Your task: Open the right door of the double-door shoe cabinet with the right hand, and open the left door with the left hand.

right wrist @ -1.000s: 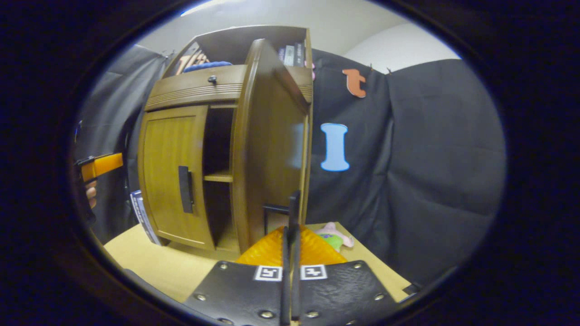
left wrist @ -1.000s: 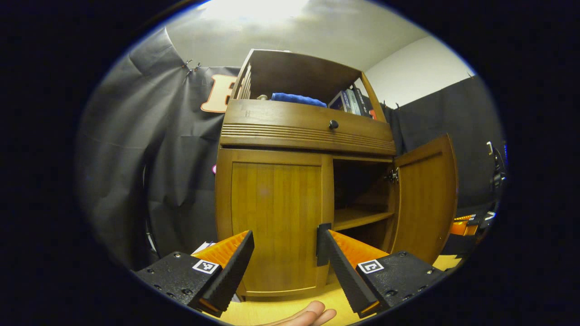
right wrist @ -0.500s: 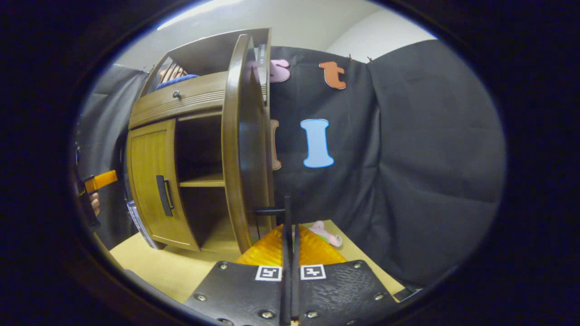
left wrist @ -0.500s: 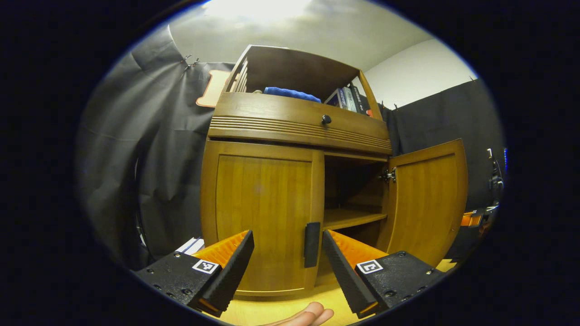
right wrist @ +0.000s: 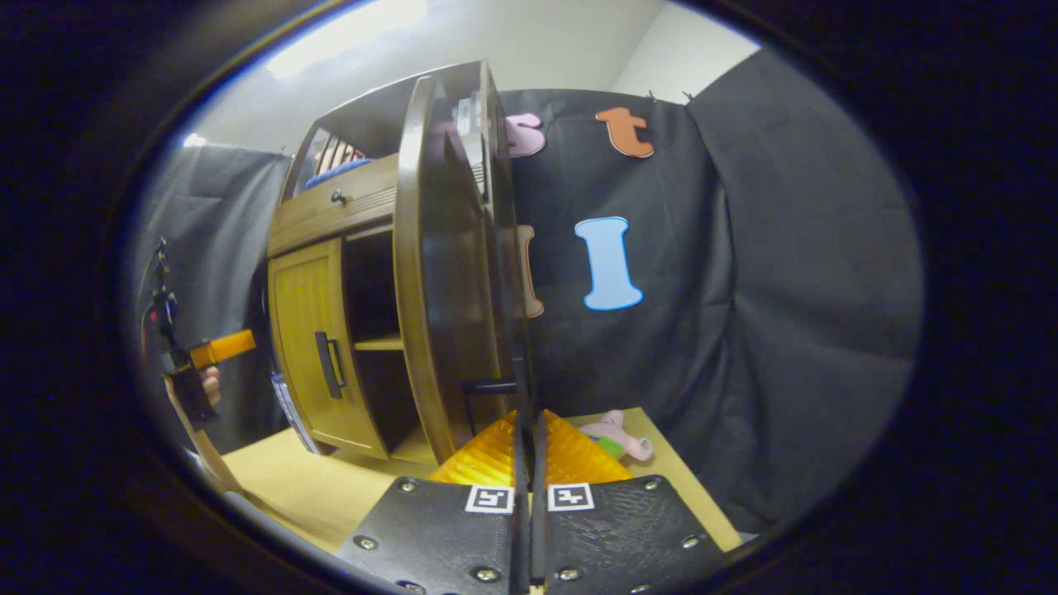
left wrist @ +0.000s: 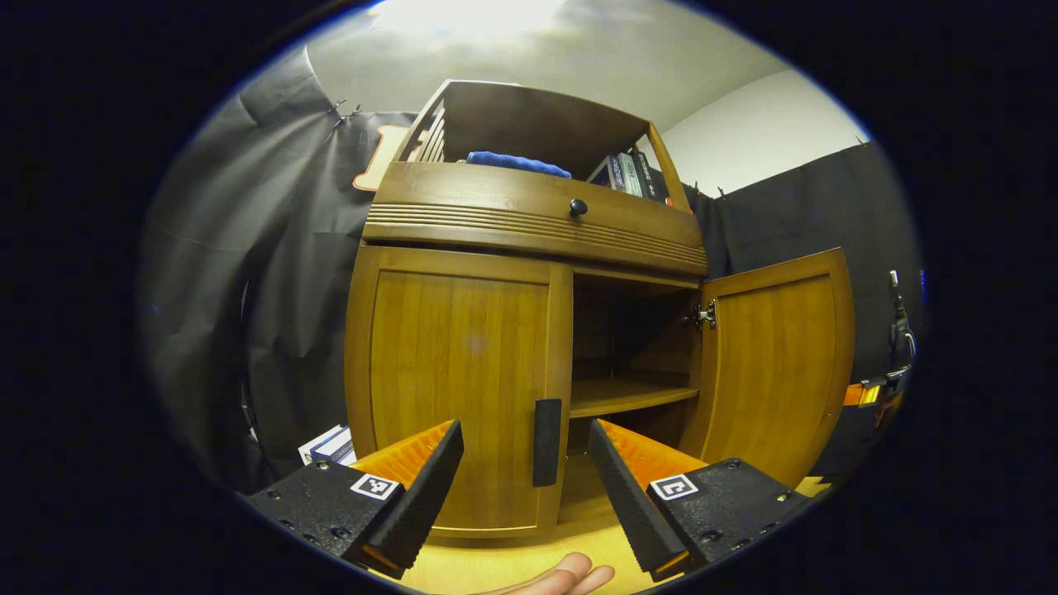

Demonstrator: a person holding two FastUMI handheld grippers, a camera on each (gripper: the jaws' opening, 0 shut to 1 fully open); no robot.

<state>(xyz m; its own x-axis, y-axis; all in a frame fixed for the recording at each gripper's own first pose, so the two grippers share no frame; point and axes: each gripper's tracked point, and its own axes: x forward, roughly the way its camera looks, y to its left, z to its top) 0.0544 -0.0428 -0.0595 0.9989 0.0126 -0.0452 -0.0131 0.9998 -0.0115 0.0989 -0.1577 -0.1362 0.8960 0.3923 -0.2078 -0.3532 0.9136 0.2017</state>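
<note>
Left gripper [left wrist: 526,475]: fingers spread wide, gripping nothing, held just short of the left door's handle [left wrist: 546,430], which sits in the gap between them. Fingertips of a hand [left wrist: 562,576] show at the bottom edge below it.

Right gripper [right wrist: 529,413]: fingers pressed together with almost no gap, clamped on the dark handle [right wrist: 489,386] of the right door.

Table [right wrist: 331,487]: pale wood top, bearing the cabinet.

Shoe cabinet [left wrist: 529,240]: brown wood, two doors below a drawer with a round knob [left wrist: 578,207].
- Left door [left wrist: 459,380]: closed flat against the frame.
- Right door [left wrist: 777,364]: swung wide open, exposing an inner shelf [left wrist: 628,395].
- Open top compartment: a blue cloth [left wrist: 517,163] and a row of books [left wrist: 628,173].

Soft toy [right wrist: 616,435]: lies on the table beside the cabinet, beyond the right gripper.
</note>
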